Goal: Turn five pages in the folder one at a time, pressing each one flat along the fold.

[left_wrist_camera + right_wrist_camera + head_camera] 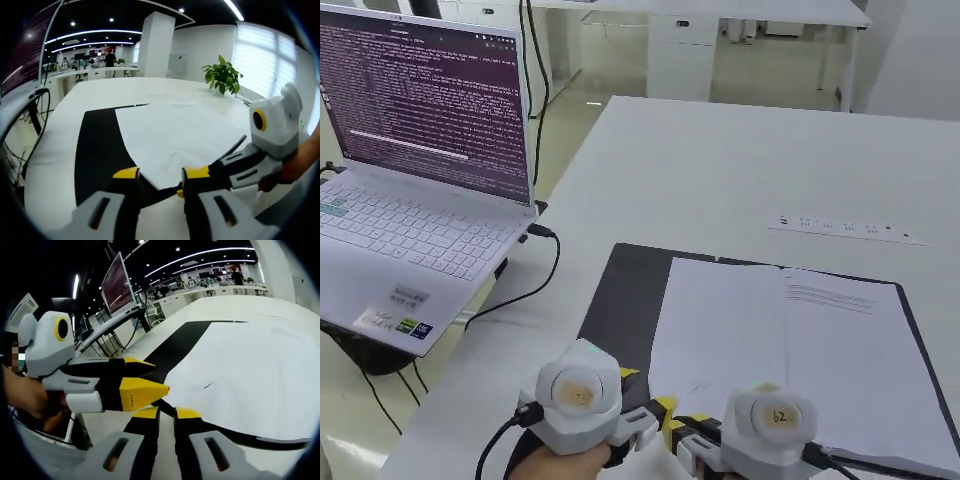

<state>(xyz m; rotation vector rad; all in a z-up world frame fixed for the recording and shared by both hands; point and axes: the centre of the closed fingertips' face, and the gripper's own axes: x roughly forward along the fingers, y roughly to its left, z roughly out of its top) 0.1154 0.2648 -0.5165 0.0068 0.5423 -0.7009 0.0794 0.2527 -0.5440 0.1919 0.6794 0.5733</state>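
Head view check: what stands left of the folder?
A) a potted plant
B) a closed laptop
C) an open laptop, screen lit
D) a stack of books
C: the open laptop, its screen full of text, stands left of the folder.

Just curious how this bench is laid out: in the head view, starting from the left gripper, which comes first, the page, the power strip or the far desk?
1. Page: right at the left gripper, just to its right.
2. Power strip: mid-table, ahead and to the right.
3. Far desk: at the back, beyond the table.
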